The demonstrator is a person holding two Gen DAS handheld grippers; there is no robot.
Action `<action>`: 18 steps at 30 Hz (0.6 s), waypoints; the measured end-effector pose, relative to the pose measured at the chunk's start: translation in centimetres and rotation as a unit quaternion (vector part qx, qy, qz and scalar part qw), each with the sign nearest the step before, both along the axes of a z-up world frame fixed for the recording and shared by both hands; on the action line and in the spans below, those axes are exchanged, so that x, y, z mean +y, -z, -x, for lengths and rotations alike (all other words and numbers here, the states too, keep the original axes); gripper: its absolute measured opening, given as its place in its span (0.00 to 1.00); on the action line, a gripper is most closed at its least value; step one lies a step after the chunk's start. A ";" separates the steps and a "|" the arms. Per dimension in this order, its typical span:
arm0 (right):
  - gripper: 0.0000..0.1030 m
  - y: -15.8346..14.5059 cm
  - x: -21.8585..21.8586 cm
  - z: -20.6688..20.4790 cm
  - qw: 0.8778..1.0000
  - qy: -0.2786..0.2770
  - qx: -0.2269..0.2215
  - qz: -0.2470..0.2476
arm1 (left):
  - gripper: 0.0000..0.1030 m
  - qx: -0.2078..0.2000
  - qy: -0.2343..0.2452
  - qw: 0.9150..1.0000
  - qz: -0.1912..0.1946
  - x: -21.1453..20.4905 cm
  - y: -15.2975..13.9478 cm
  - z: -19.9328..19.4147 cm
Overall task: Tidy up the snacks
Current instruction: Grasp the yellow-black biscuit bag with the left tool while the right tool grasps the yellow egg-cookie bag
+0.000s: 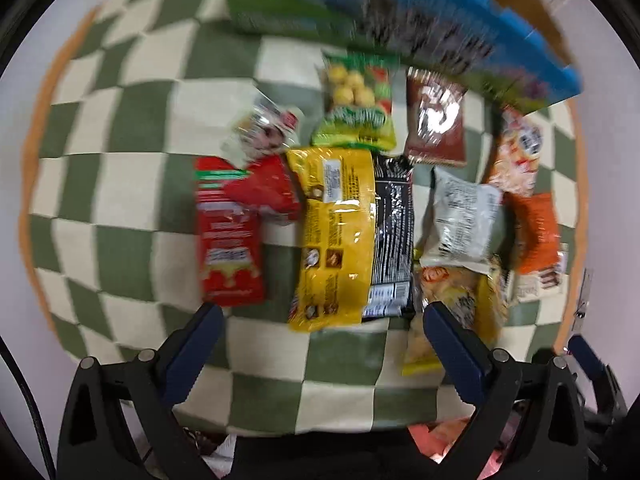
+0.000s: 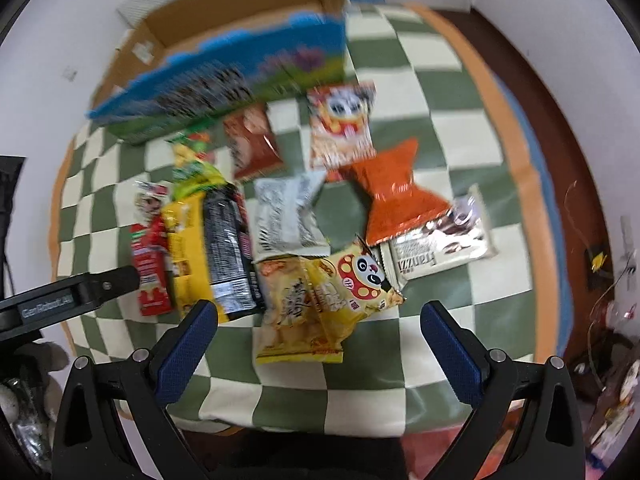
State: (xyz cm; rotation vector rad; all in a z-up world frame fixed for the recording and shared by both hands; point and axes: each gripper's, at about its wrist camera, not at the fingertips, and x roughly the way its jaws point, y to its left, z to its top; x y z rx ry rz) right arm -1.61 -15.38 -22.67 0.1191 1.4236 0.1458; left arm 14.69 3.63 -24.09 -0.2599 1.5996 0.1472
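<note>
Both the left tongs (image 1: 324,312) and the right tongs (image 2: 320,308) hung spread and empty above the green-and-cream checkered tabletop (image 2: 432,92), where crinkly snack packets (image 2: 296,220) lay clustered before a blue-edged cardboard box (image 2: 224,76).

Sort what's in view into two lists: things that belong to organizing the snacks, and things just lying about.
Belongs to the job:
- yellow packet
- black packet
- red packet
- orange packet
- panda packet
- open cardboard box
- left tool and right tool, both open and empty

Just lying about:
- checkered cloth
- clutter on the floor
</note>
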 end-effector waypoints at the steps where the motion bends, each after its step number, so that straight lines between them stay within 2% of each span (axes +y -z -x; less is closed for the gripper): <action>1: 0.99 1.0 -0.2 -0.3 1.000 0.004 0.010 -0.005 | 0.99 0.008 0.003 1.000 0.003 -0.3 1.2 -0.7; 5: 0.94 3.7 -0.1 -1.0 0.999 0.004 0.031 -0.022 | 0.98 0.035 0.023 0.999 0.002 -2.1 5.5 -3.1; 7: 0.89 4.2 0.4 -0.8 0.999 -0.003 0.039 -0.023 | 0.90 0.044 0.037 0.998 0.001 -3.1 7.2 -3.8; 9: 0.88 4.3 1.2 -0.5 0.999 -0.019 0.039 -0.023 | 0.87 0.048 0.047 0.998 0.000 -3.7 8.1 -4.0; 13: 0.88 4.0 3.0 0.8 0.997 -0.056 0.036 -0.025 | 0.77 0.021 0.043 0.999 0.012 -3.6 7.6 -3.1; 18: 0.87 5.9 4.3 0.9 0.995 -0.069 0.062 -0.042 | 0.77 0.022 0.048 0.999 -0.001 -1.6 6.9 1.2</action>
